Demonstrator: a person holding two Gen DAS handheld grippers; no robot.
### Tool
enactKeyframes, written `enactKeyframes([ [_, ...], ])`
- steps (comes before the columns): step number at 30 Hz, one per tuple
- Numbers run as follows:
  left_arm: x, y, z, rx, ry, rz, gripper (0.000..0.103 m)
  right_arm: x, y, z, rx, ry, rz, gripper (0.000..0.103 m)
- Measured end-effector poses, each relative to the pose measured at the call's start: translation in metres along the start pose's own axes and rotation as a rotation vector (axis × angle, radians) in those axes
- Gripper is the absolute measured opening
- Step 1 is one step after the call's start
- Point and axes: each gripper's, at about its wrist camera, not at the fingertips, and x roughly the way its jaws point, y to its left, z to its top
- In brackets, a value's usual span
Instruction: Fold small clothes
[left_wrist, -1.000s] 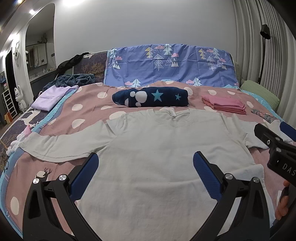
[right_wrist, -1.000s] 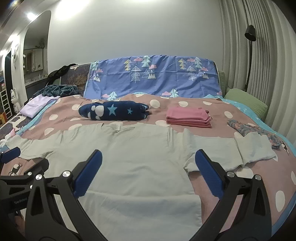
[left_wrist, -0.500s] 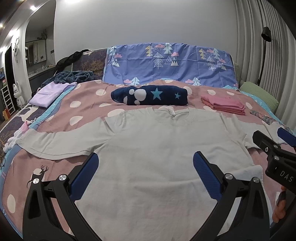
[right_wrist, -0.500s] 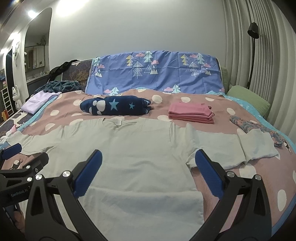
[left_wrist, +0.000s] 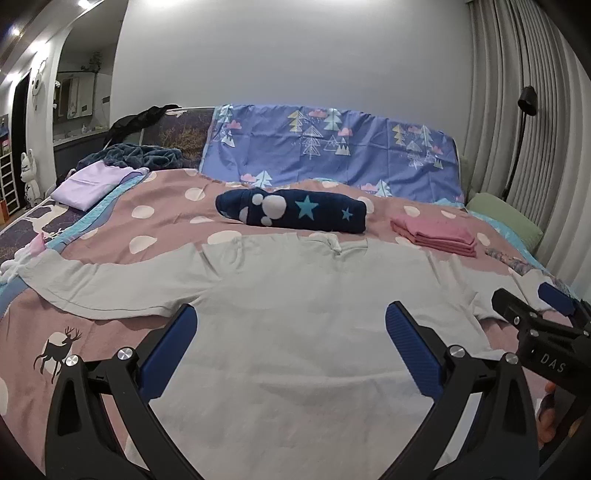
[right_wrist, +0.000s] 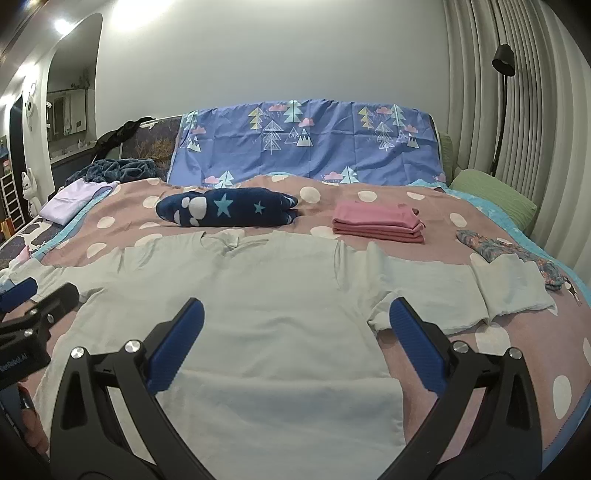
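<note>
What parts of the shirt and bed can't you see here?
- Shirt hem: cut off by the bottom edge and the left hand-held gripper, left view.
- Floral cloth: partly under the sleeve, right view.
- Shelf items: too small, left view.

I see a long-sleeved shirt (left_wrist: 295, 314) spread flat across the bed (left_wrist: 166, 214), collar away from me, sleeves reaching left and right. Behind the collar lies a rolled blanket (left_wrist: 295, 214); to its right sits a stack of folded clothes (left_wrist: 436, 236). A folded garment (left_wrist: 88, 181) rests at the far left, and a pillow (right_wrist: 495, 199) at the far right edge.
</note>
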Motion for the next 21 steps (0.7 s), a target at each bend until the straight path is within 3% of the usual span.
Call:
enactKeyframes([
  [21,0.003,0.005,-0.003,0.003,0.019,-0.008,0.102,0.011,0.000,-0.004,0.012,0.047,0.005,0.101],
])
